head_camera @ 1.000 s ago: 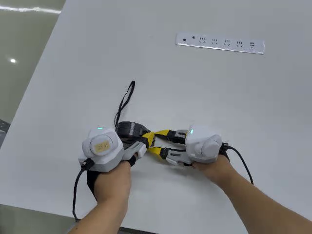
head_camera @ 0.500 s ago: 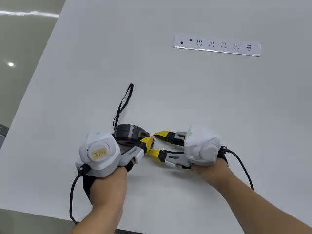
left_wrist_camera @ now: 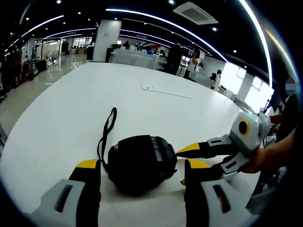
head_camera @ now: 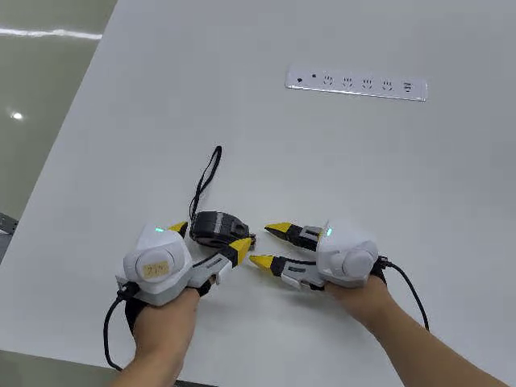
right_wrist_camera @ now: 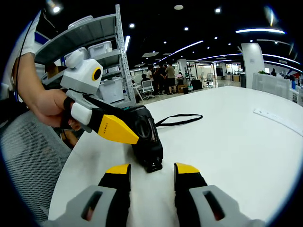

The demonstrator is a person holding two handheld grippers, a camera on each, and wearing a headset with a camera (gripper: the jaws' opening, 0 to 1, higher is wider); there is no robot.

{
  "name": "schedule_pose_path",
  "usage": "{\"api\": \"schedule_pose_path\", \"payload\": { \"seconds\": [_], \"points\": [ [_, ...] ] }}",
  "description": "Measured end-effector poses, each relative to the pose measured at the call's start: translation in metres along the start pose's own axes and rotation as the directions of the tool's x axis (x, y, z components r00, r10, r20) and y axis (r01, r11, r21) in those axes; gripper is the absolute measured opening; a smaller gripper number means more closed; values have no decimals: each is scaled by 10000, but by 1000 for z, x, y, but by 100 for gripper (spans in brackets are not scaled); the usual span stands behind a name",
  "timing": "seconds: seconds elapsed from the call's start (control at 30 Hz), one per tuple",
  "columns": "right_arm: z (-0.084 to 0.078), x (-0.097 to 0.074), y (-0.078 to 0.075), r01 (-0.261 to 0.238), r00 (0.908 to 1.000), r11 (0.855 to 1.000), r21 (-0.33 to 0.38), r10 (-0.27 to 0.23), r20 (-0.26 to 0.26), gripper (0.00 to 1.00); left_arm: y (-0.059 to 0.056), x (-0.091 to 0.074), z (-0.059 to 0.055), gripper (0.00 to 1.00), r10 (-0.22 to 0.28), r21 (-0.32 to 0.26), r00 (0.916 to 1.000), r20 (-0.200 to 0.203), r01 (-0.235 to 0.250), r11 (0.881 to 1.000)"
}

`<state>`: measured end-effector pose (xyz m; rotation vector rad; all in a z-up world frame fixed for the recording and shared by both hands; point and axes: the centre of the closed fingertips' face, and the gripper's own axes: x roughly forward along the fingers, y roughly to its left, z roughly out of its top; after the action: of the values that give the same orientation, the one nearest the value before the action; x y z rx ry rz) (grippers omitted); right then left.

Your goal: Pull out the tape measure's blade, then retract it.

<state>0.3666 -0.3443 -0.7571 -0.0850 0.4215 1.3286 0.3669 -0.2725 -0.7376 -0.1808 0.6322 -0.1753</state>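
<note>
Fingers (left_wrist_camera: 88, 189) of the left gripper (head_camera: 210, 238), two in number and yellow-tipped, stand open on either side of the single black tape measure (head_camera: 216, 226). In the left gripper view a narrow gap shows between each finger and the case, so no grip is seen. The right gripper (head_camera: 269, 245) also has two yellow-tipped fingers. They are parted with nothing between them, and their tips point at the near end of the case, close to it but apart from it. This makes four yellow tips in all, gathered around one case.

The tape measure rests on the white tabletop (head_camera: 363, 177), near the edge closest to the person. One black strap (head_camera: 205, 173) runs from the case as a loop lying flat on the tabletop, away from the person. One white power strip (head_camera: 356, 84) lies well apart, farther across the tabletop; its sockets are too small to count reliably.

Two hands hold the grippers, the left hand (head_camera: 165, 318) and the right hand (head_camera: 359, 294). Two black cables (head_camera: 407, 282) trail back, one from each gripper.
</note>
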Motion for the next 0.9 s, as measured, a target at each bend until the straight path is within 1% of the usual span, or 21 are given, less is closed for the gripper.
{"api": "schedule_pose_path", "payload": {
  "seconds": [0.1,0.17,0.23,0.3,0.37,0.5,0.6,0.73,0.9],
  "points": [
    [2,-4,0,161,9999,9999,25,-162,47,37,-4,0,2,70,-200,214,9998,22,199,9996],
    [3,-8,0,284,9995,9996,71,-285,116,37,-6,-2,4,70,-302,455,9995,26,300,9985],
    [6,-13,0,416,9989,9990,182,-420,215,37,-7,-2,4,71,-392,555,9992,-5,392,9977],
    [9,-17,-2,675,9973,9976,176,-680,278,38,-8,-4,4,71,-439,738,9990,-30,440,9963],
    [12,-22,-3,827,9956,9962,264,-838,412,39,-10,-6,4,71,-553,948,9985,-47,555,9940],
    [13,-31,-3,1079,9928,9936,335,-1094,490,40,-10,-10,4,71,-650,1299,9979,-55,652,9894],
    [12,-38,-5,1261,9908,9914,339,-1276,448,40,-8,-14,7,71,-724,1405,9974,11,716,9875],
    [13,-49,-7,1639,9845,9854,471,-1664,558,41,-5,-16,8,71,-830,1323,9965,107,809,9879],
    [13,-63,-5,1901,9798,9803,528,-1929,523,42,-8,-20,10,71,-1129,1639,9935,130,1093,9804]
  ]
}}
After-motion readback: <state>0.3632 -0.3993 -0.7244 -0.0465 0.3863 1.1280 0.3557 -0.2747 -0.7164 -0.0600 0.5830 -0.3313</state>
